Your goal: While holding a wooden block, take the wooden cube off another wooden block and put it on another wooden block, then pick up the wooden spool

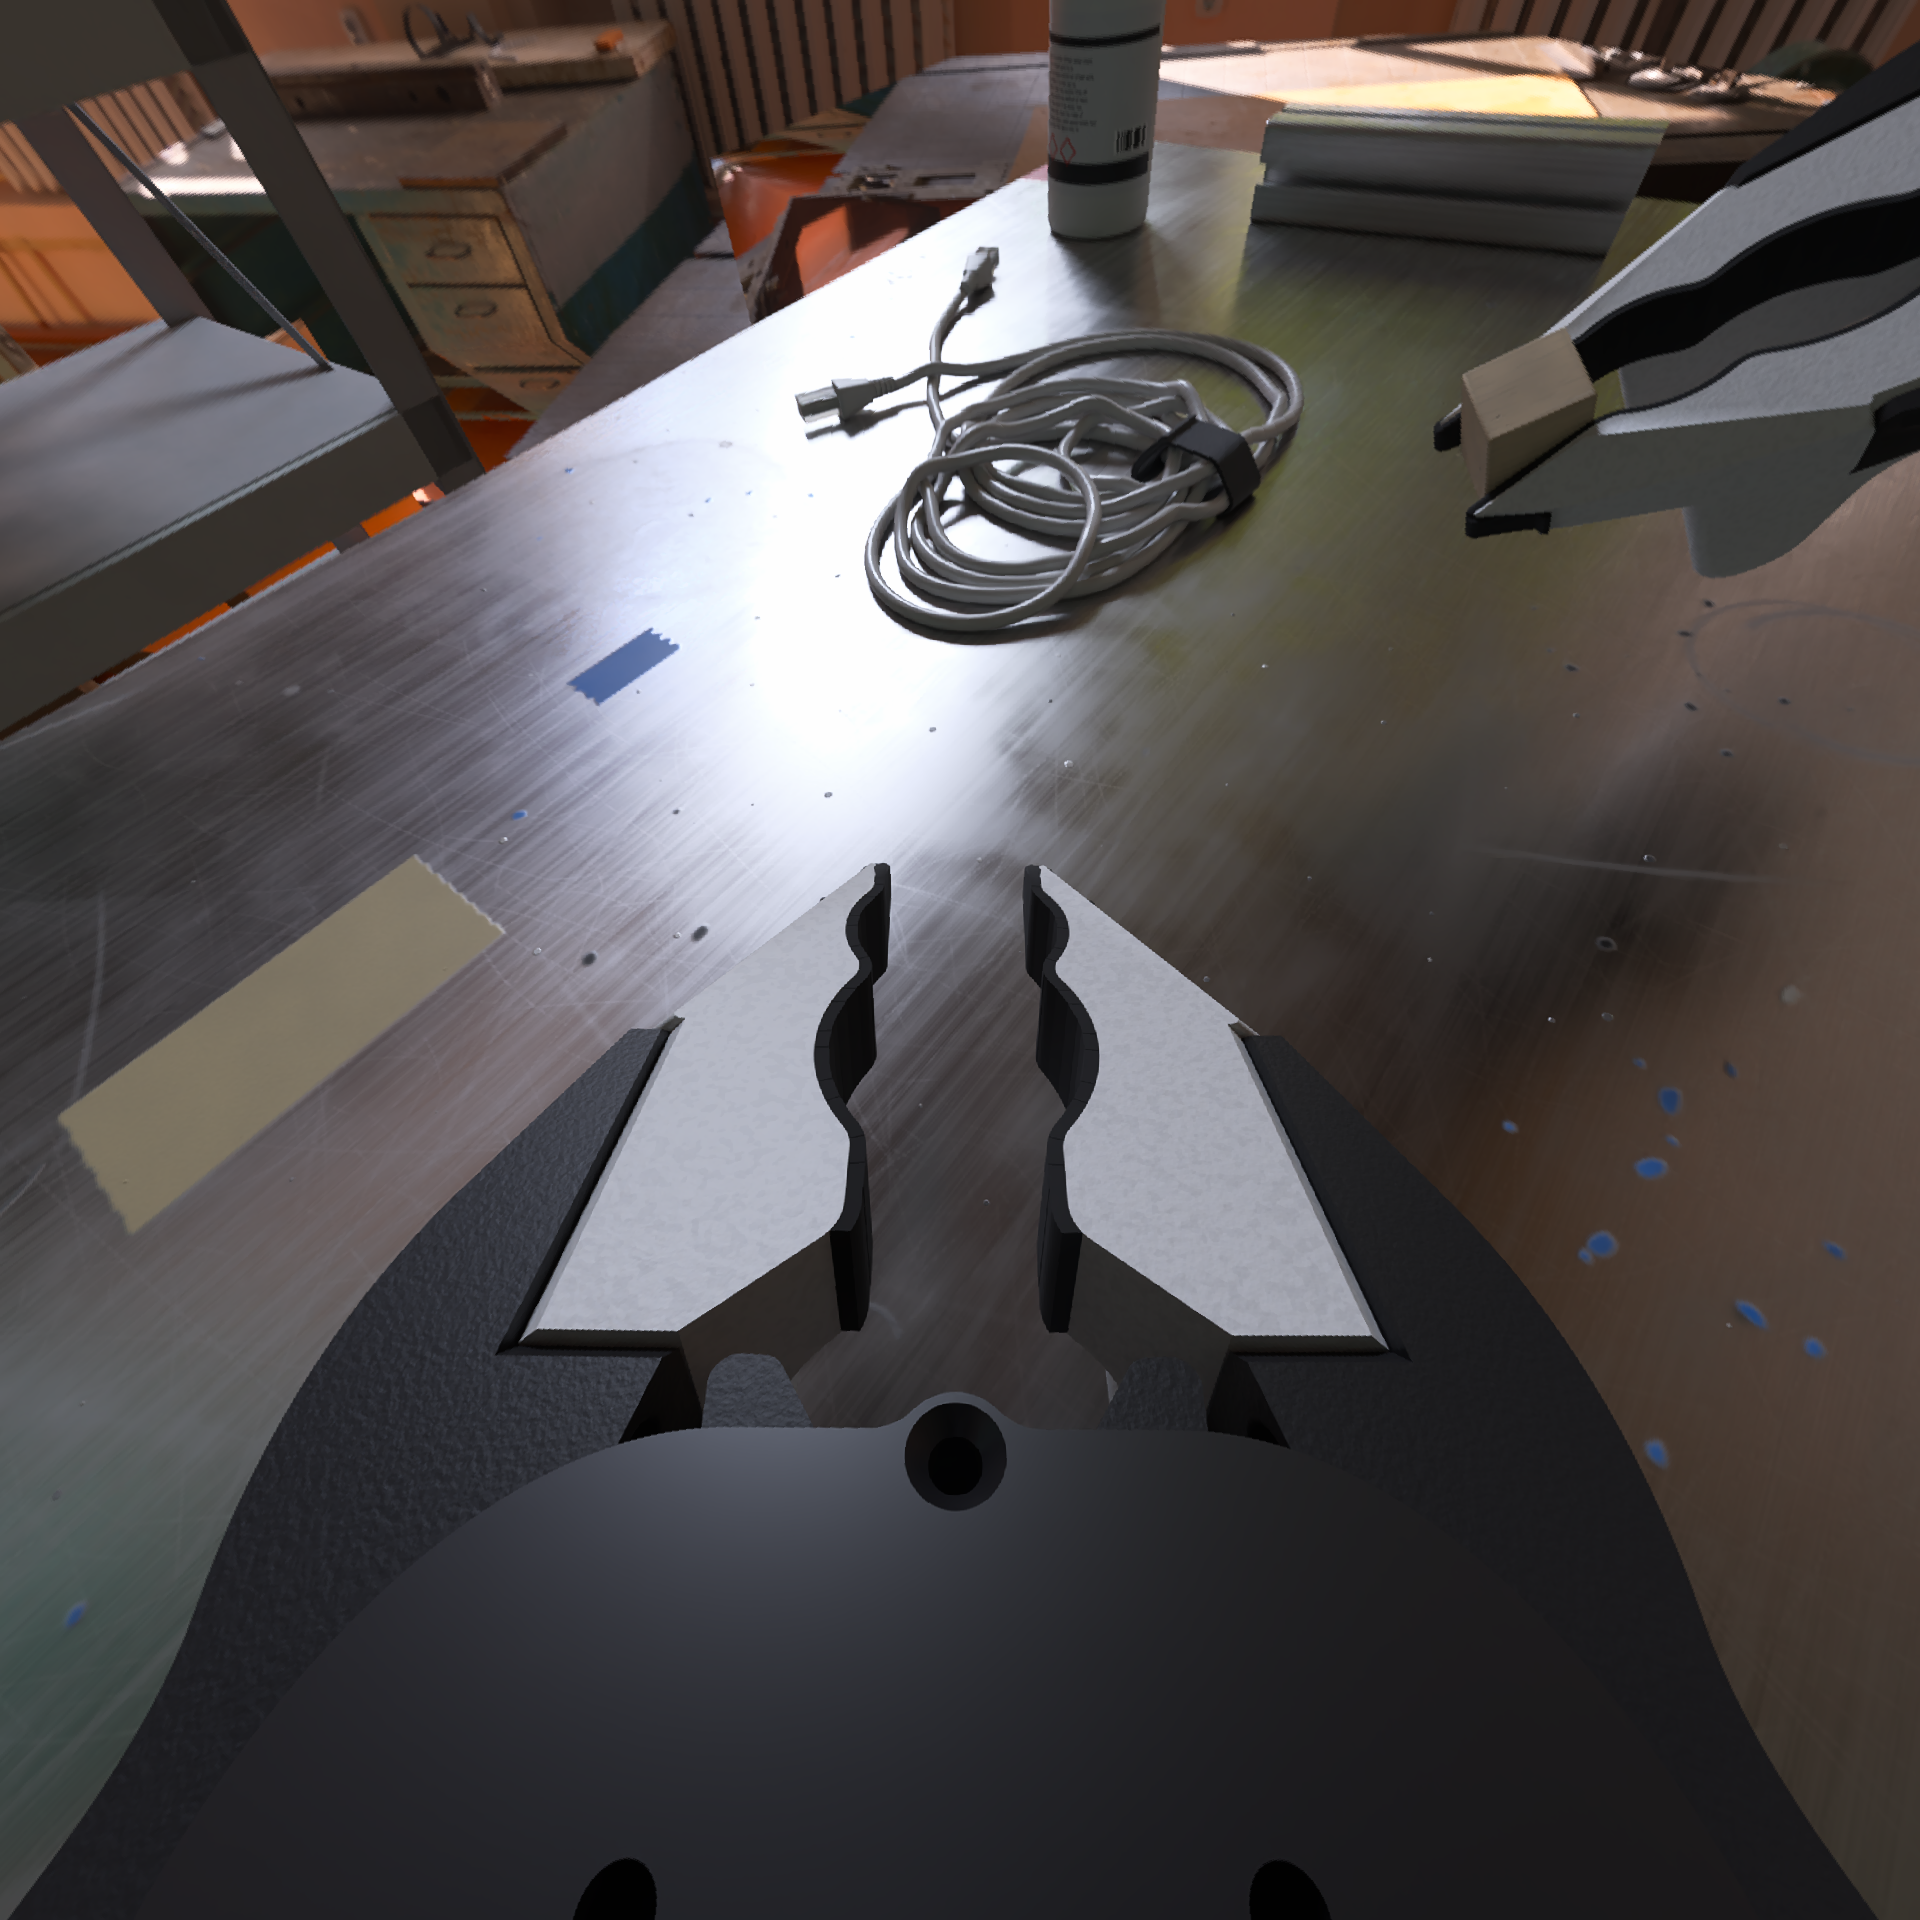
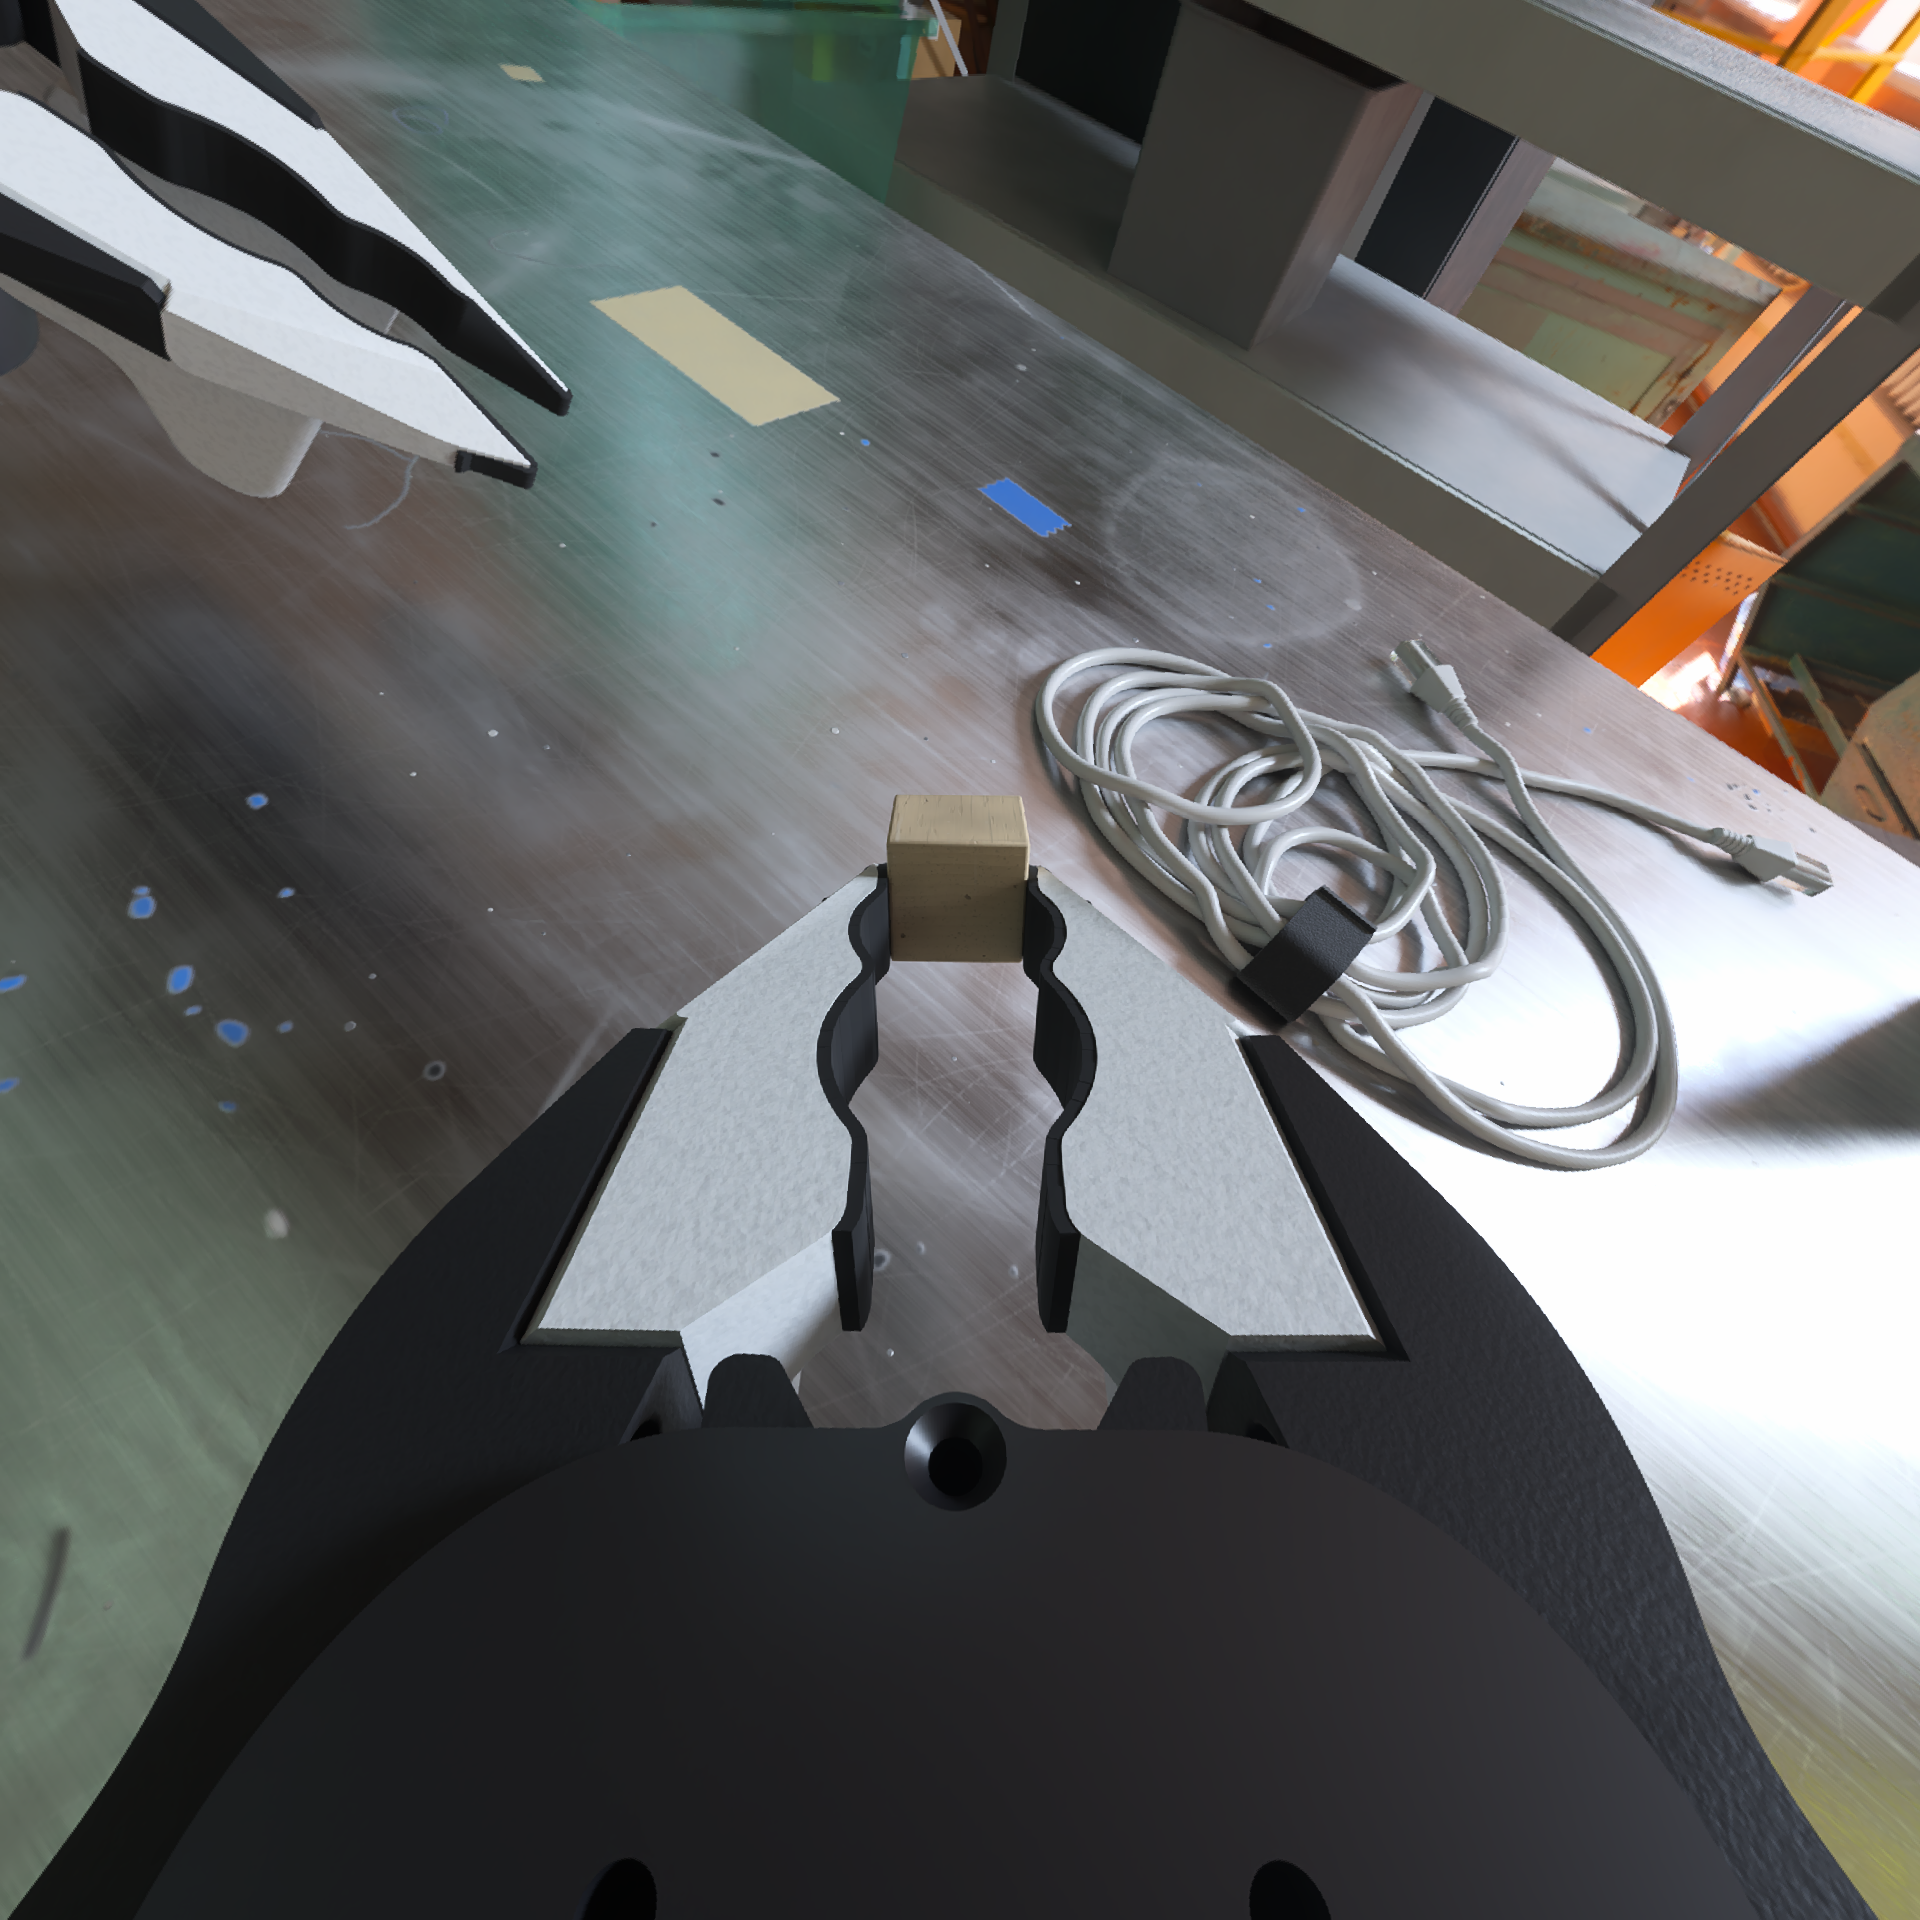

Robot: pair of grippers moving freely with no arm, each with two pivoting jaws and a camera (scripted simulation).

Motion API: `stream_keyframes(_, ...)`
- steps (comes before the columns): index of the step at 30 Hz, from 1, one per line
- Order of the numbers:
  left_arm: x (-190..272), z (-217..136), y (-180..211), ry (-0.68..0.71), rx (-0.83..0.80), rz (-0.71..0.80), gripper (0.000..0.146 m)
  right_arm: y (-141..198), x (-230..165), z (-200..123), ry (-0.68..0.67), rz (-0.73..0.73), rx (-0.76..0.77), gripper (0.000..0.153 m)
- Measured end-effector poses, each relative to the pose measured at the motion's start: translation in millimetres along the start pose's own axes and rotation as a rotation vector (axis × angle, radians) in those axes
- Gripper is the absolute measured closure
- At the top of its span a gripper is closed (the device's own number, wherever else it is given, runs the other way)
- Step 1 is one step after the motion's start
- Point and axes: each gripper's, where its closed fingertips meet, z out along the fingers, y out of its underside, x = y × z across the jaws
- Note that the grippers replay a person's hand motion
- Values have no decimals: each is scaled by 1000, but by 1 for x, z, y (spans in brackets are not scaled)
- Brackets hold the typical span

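The right tongs [image 2: 957, 914] are gripping a small wooden cube [image 2: 957, 891] at their tips, carrying it above the metal surface [image 2: 623, 727] beside the coiled white cable [image 2: 1351, 904]. The left tongs [image 1: 957, 914] are hanging empty, narrowly parted. No receiving block or spool is showing; travelling level and pinching steadily seems wisest.
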Motion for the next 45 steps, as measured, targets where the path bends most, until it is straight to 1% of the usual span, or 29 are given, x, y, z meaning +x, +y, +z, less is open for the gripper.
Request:
stream_keyframes(14,7,-2,7,57,-34,13,120,3,1,-1,-14,25,-13,128)
stream_keyframes(15,10,-3,8,79,-42,18,120,3,2,-2,-17,32,-13,128)
stream_keyframes(19,32,-9,12,249,-62,53,121,3,5,-4,-36,75,-3,128)
stream_keyframes(21,39,-13,12,303,-62,79,121,2,7,-5,-44,97,4,128)
stream_keyframes(28,41,-27,0,331,3,142,122,3,8,-7,-56,123,8,128)
stream_keyframes(31,37,-35,-5,320,28,170,123,4,6,-7,-66,119,-6,128)
stream_keyframes(34,22,-47,-14,256,21,207,124,6,4,-6,-74,114,-19,128)
stream_keyframes(36,3,-66,-31,186,52,217,124,6,4,-7,-76,115,-22,128)
stream_keyframes(39,-38,-109,-63,53,113,187,124,7,6,-8,-77,131,-21,128)
stream_keyframes(41,-71,-144,-78,-62,134,176,123,8,6,-9,-81,139,-20,128)
stream_keyframes(43,-107,-180,-83,-191,114,169,117,8,5,-12,-85,140,-18,128)
stream_keyframes(45,-141,-213,-76,-297,47,152,110,9,2,-17,-90,135,-15,128)
